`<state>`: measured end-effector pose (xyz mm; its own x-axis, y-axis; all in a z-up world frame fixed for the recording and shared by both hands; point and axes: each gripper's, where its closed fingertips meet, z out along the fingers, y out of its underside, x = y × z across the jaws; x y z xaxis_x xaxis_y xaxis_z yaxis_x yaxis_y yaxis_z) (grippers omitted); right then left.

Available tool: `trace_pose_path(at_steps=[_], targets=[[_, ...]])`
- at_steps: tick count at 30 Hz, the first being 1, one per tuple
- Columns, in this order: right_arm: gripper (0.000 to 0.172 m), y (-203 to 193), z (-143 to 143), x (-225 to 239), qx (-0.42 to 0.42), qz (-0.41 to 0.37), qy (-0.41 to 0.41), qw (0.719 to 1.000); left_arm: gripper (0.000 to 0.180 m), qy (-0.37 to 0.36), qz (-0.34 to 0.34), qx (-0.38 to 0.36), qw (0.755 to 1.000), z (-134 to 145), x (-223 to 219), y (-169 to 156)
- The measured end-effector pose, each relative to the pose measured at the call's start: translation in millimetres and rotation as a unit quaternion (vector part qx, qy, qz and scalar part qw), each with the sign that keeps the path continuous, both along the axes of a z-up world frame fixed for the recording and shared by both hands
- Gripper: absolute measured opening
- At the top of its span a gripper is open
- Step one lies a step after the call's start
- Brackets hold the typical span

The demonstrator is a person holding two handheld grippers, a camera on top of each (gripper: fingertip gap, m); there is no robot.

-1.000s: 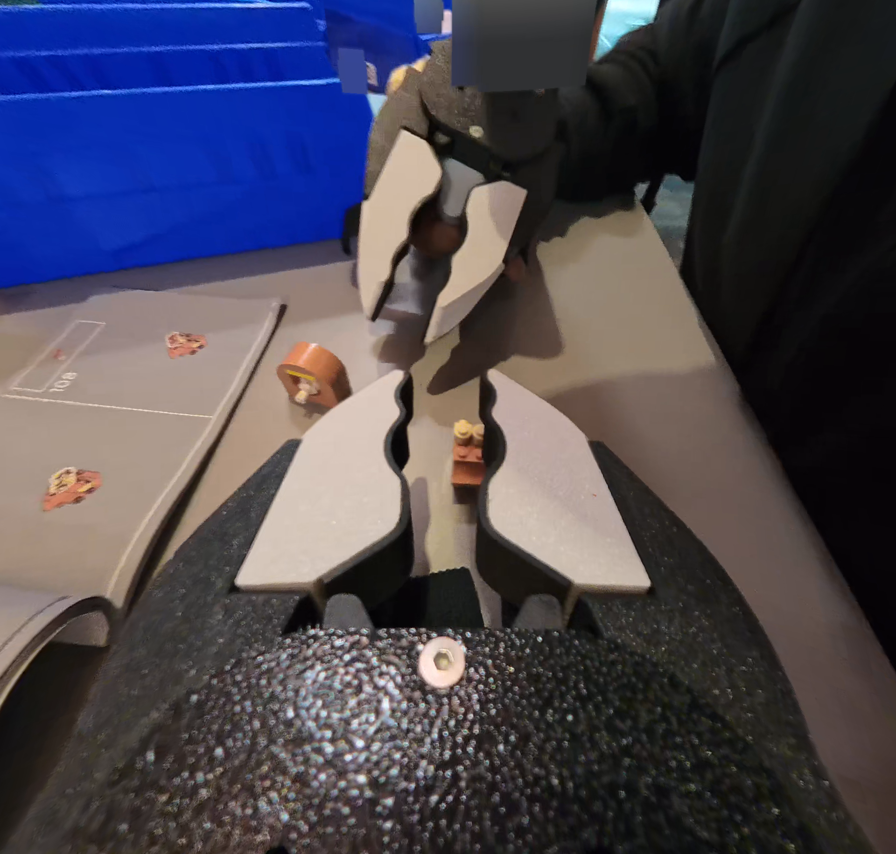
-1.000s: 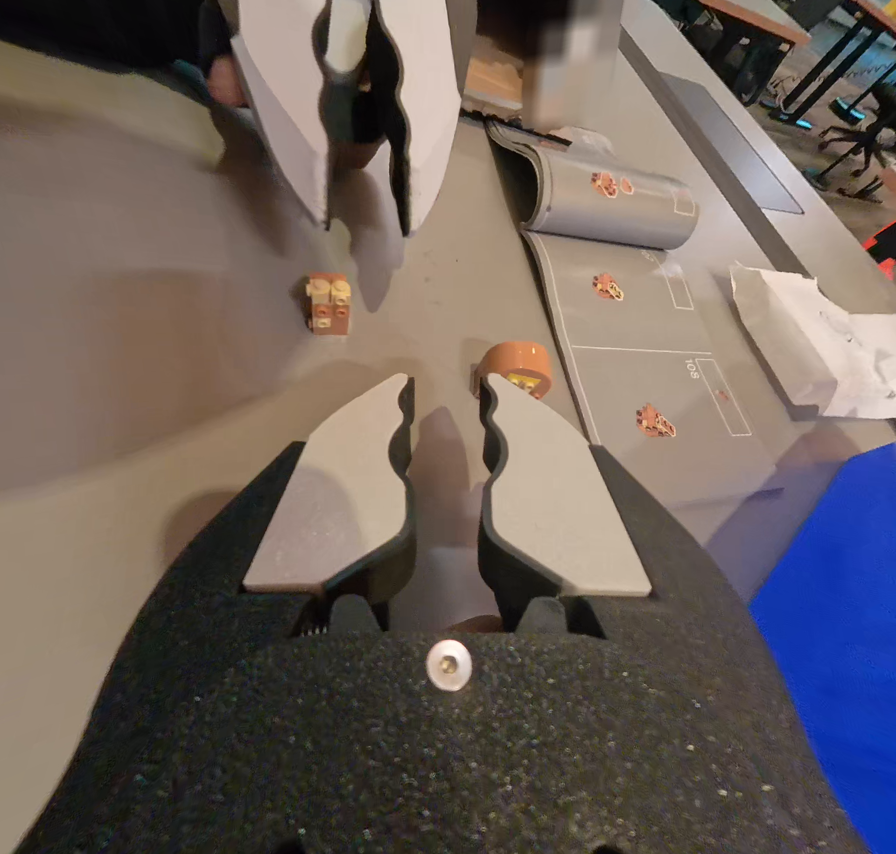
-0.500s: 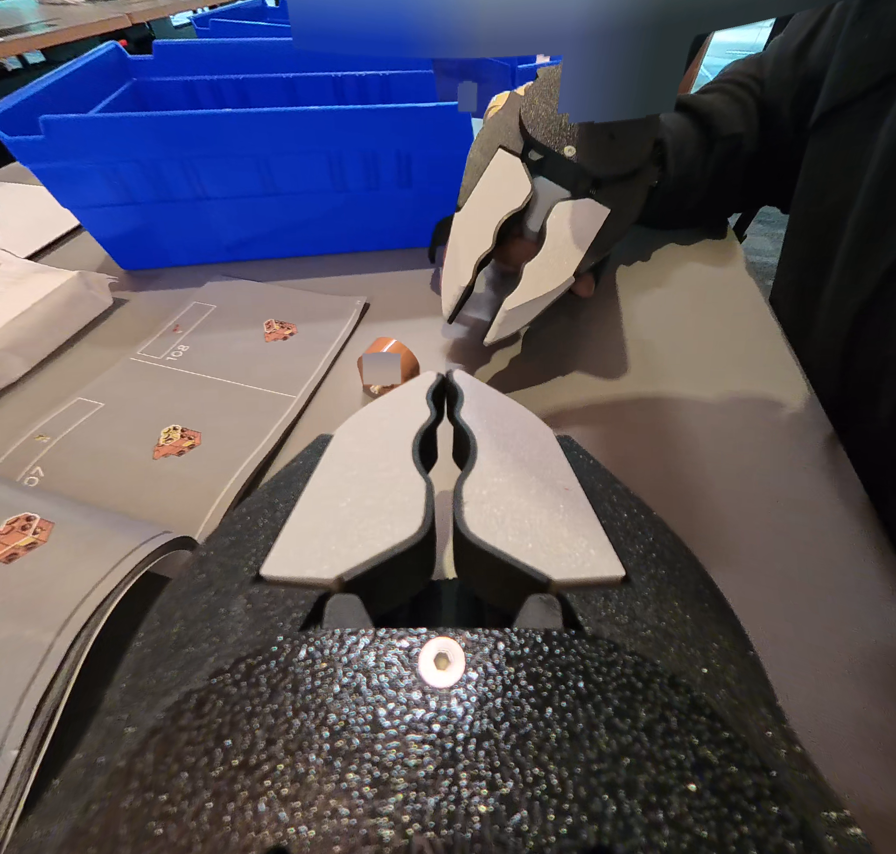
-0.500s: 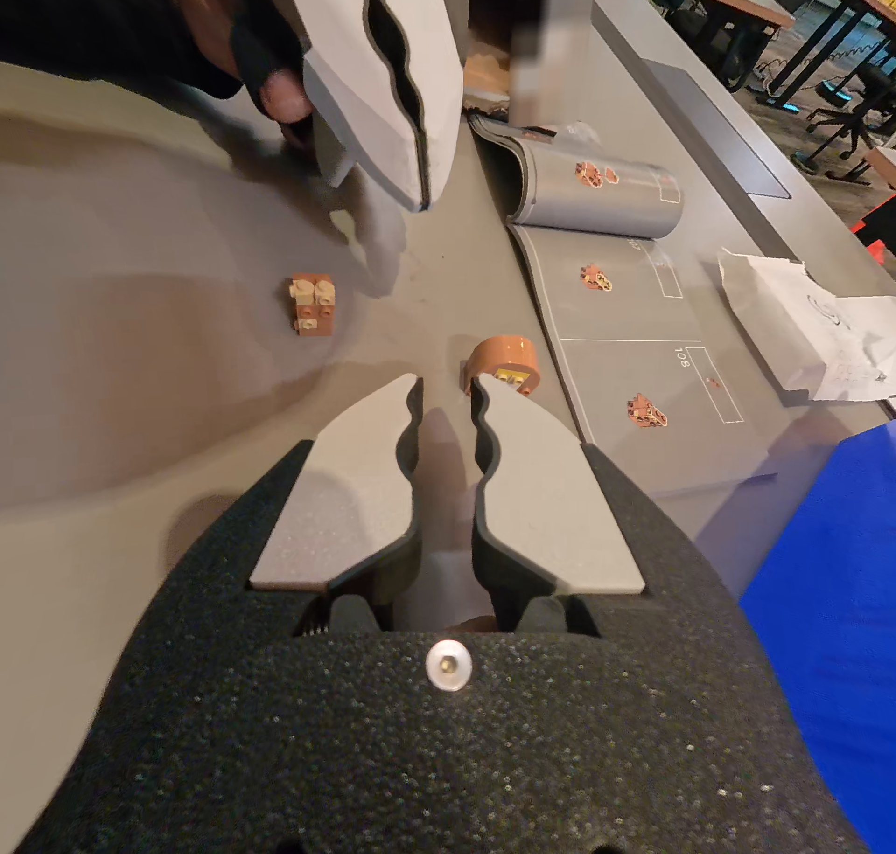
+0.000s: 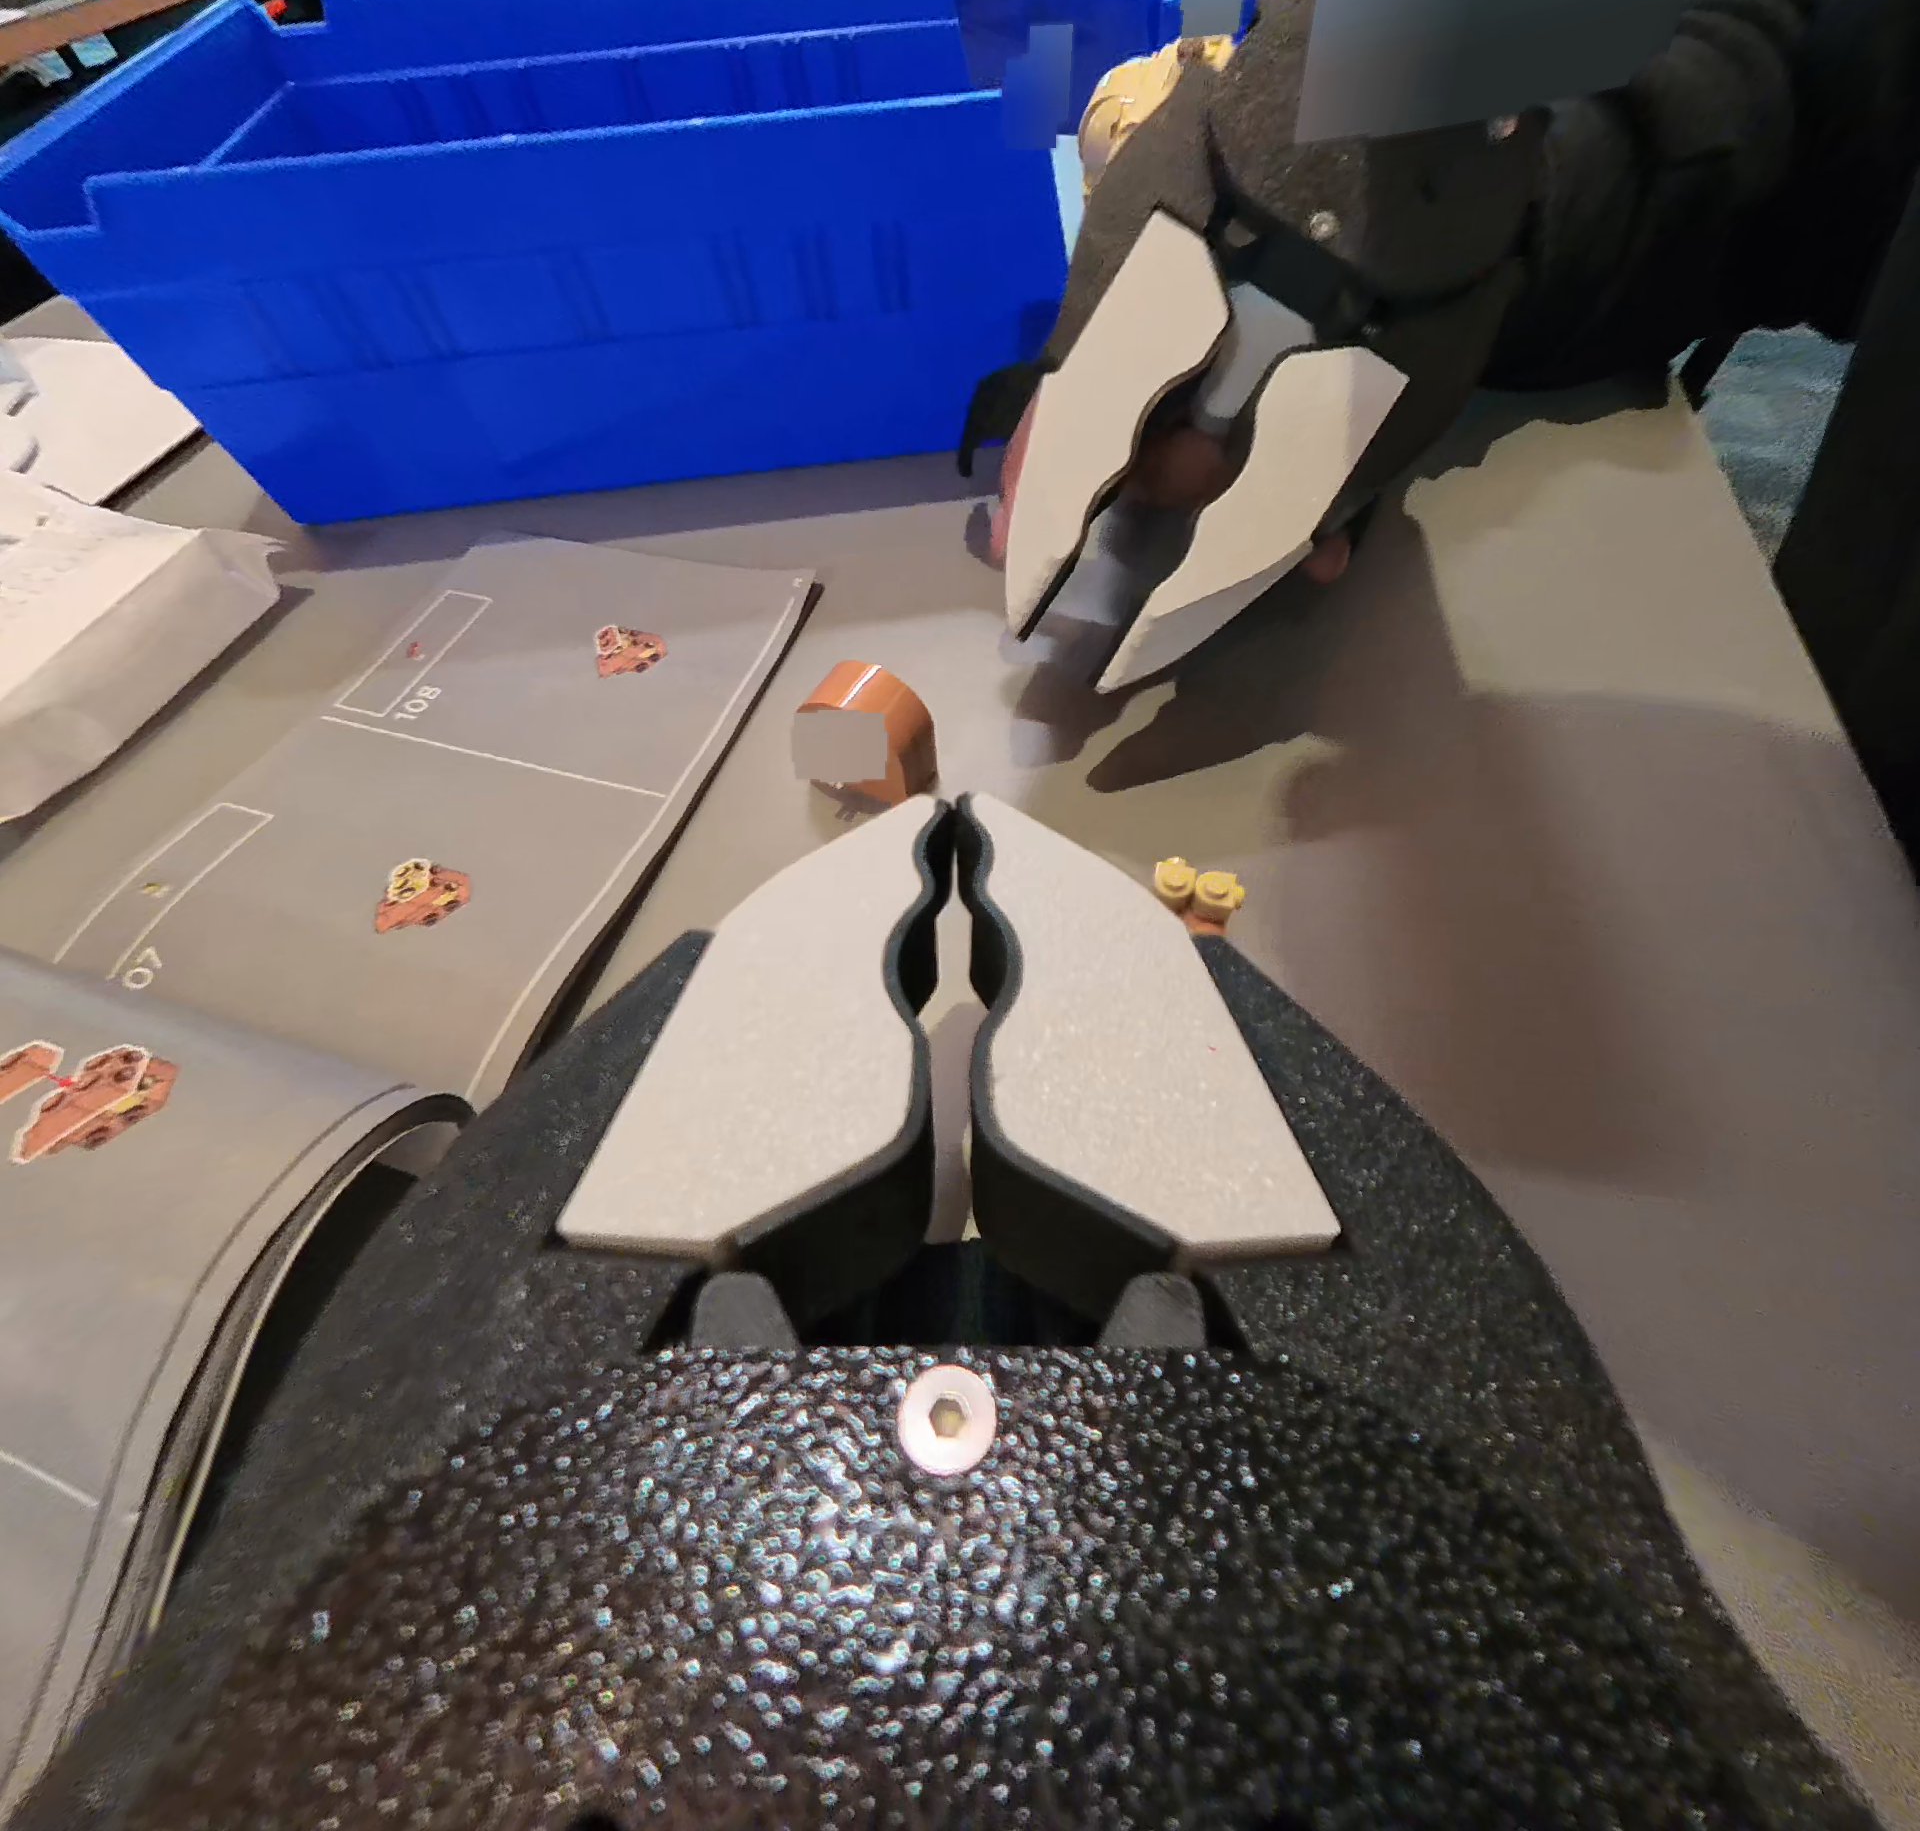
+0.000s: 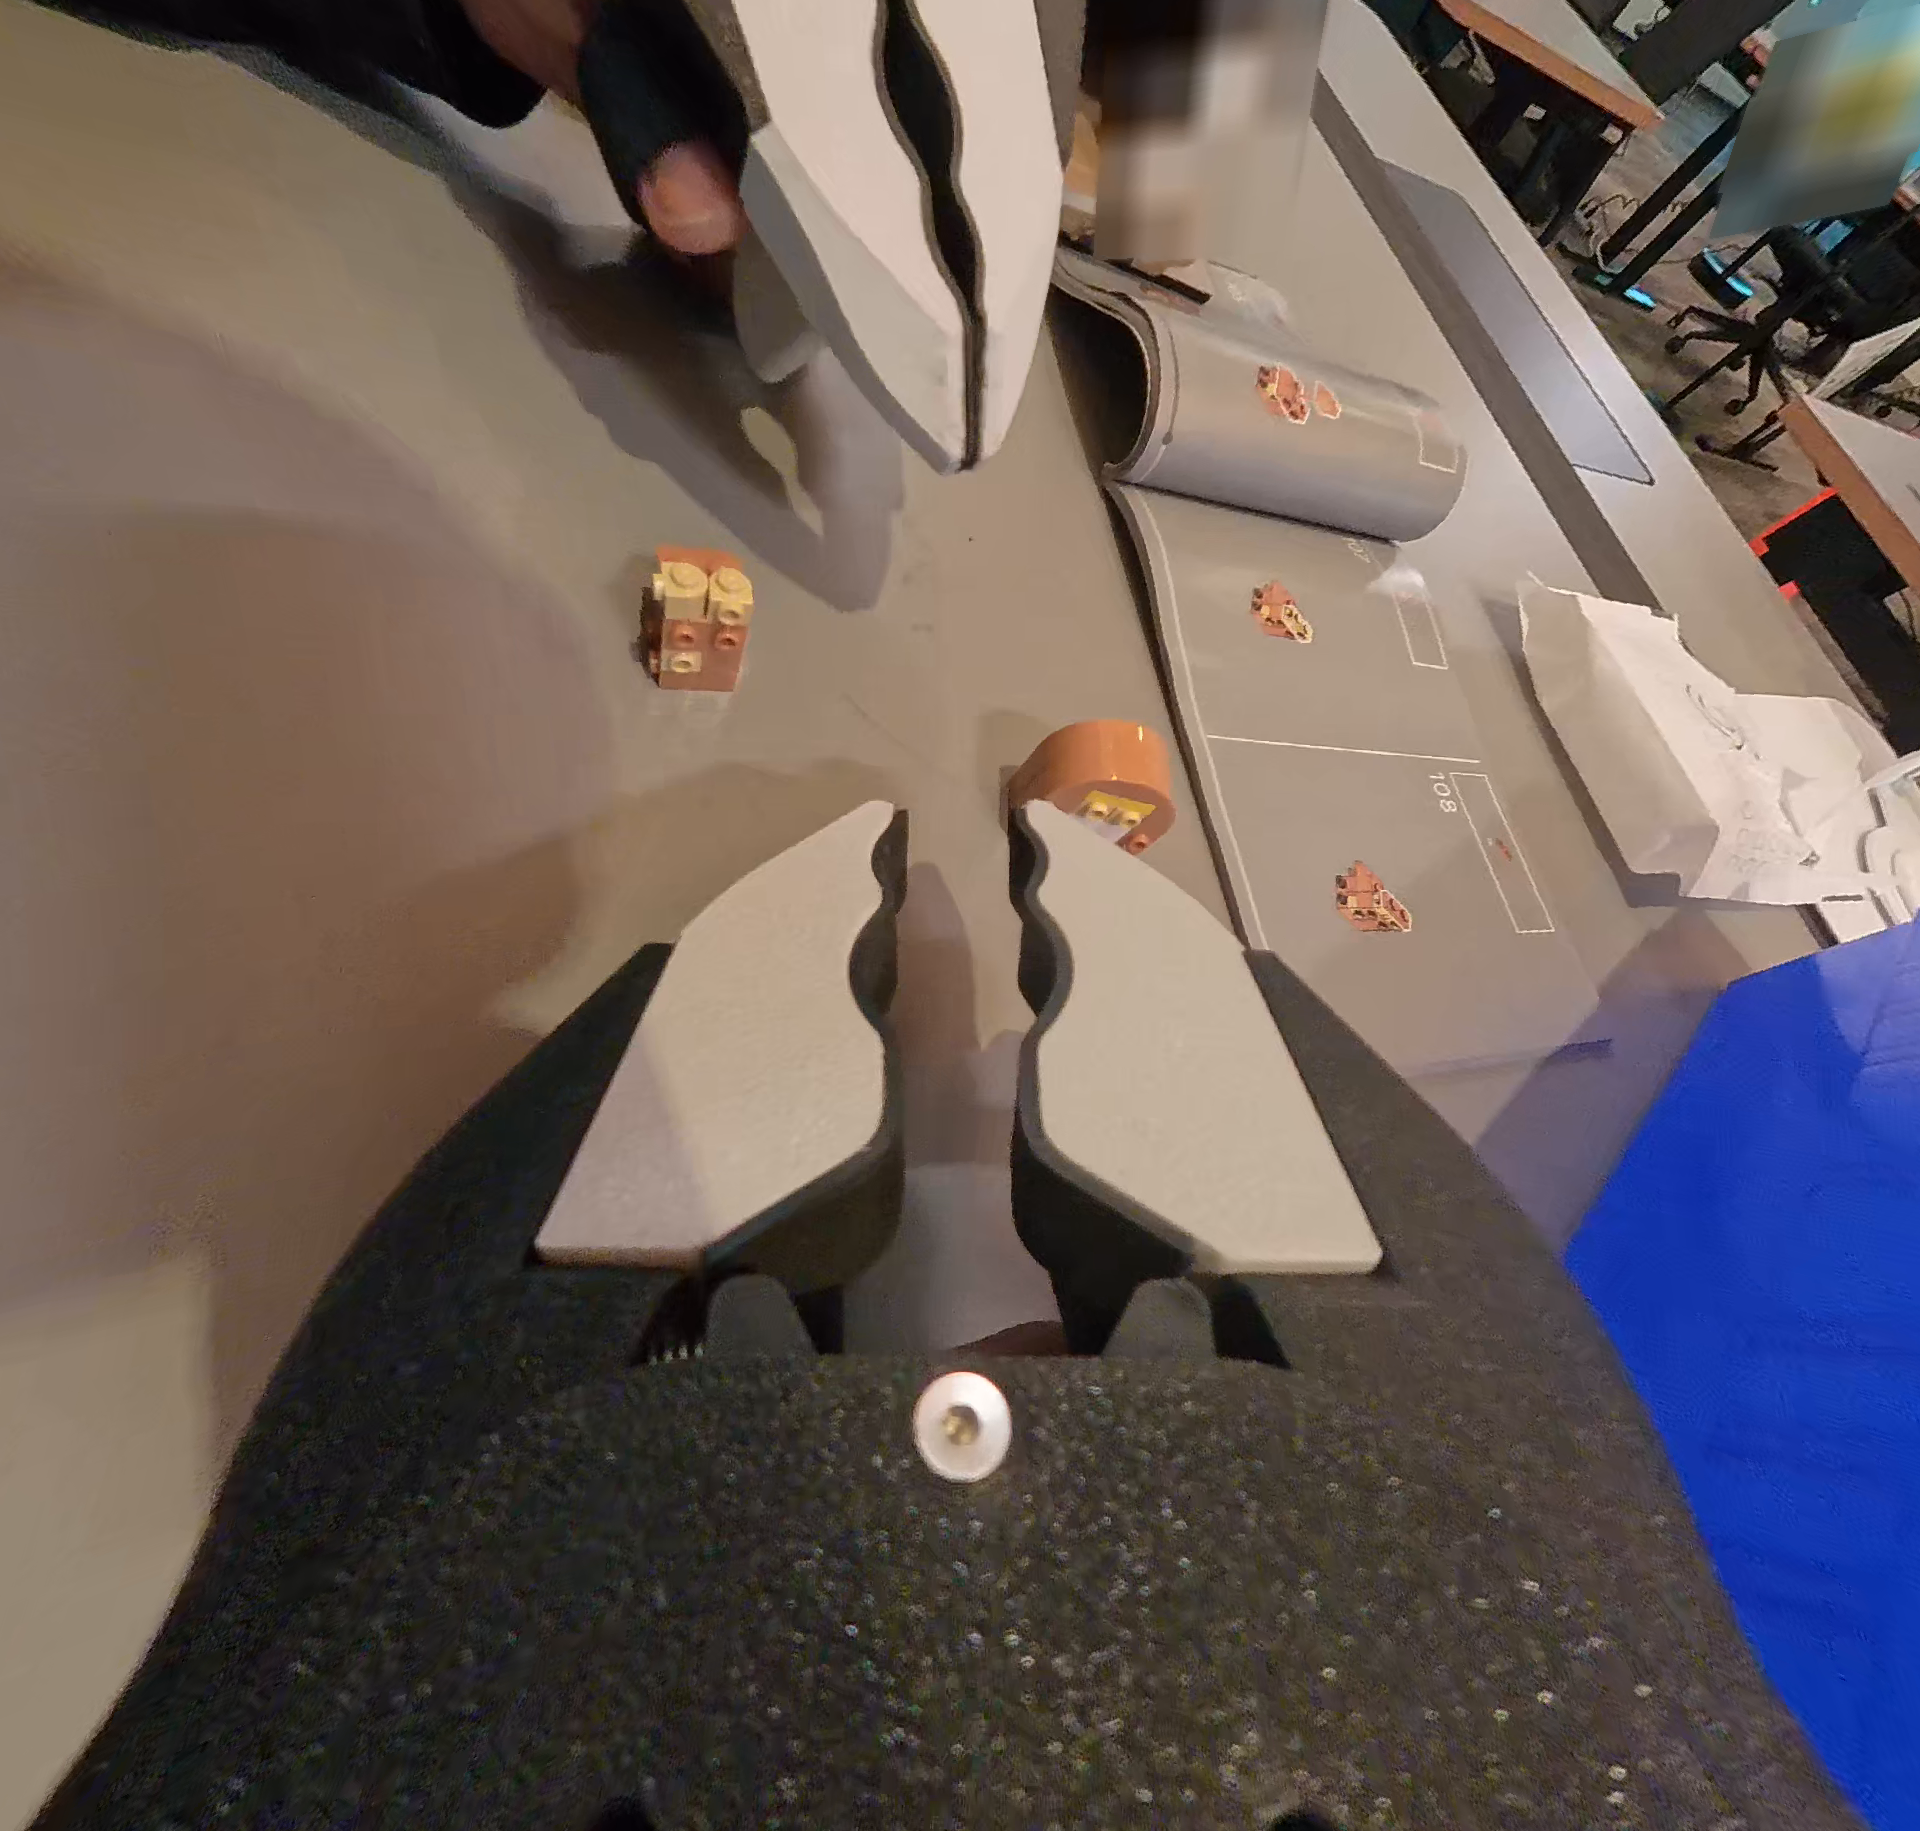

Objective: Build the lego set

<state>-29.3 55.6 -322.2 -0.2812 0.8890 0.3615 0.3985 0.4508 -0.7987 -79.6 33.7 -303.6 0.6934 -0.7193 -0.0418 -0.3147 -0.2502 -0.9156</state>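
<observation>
My left gripper (image 5: 954, 807) is shut with nothing between its pads; it hangs over the grey table (image 5: 1455, 846). A brown round piece (image 5: 883, 716) lies just beyond its tips. A small brown and tan brick assembly (image 5: 1195, 890) peeks out beside its right finger. My right gripper (image 6: 956, 825) is open, with only bare table between its pads. The brown round piece (image 6: 1107, 768) lies just off its right fingertip, not touching the pad. The brick assembly (image 6: 696, 628) lies farther off to the left. The right gripper also shows in the left wrist view (image 5: 1062, 659), and the left gripper in the right wrist view (image 6: 966, 456).
Blue bins (image 5: 571, 275) stand at the table's far side. An open grey instruction booklet (image 5: 416, 794) lies left of the pieces and also shows in the right wrist view (image 6: 1351, 846). A white paper bag (image 6: 1683, 742) lies beyond it. A person's dark sleeve (image 5: 1714, 171) is at right. Some 7 cm of space lies between my two pairs of fingers.
My left gripper's pads came together on air: the brick assembly seen between its open fingers stayed on the table, and the gripper rose and shifted left. My right gripper narrowed slightly.
</observation>
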Motion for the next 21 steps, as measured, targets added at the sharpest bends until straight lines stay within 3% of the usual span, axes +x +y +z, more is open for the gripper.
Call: trace_pose_path(at_steps=[17,21], targets=[[0.017,0.0,5.3,5.2,-0.028,-0.007,0.011,1.0,0.0,0.047,0.008,-0.015,0.999,-12.7,-8.0,3.3],[0.013,-13.1,23.8,12.5,-0.106,0.017,0.022,0.994,0.0,0.055,0.009,-0.024,0.998,-16.2,-7.9,4.5]])
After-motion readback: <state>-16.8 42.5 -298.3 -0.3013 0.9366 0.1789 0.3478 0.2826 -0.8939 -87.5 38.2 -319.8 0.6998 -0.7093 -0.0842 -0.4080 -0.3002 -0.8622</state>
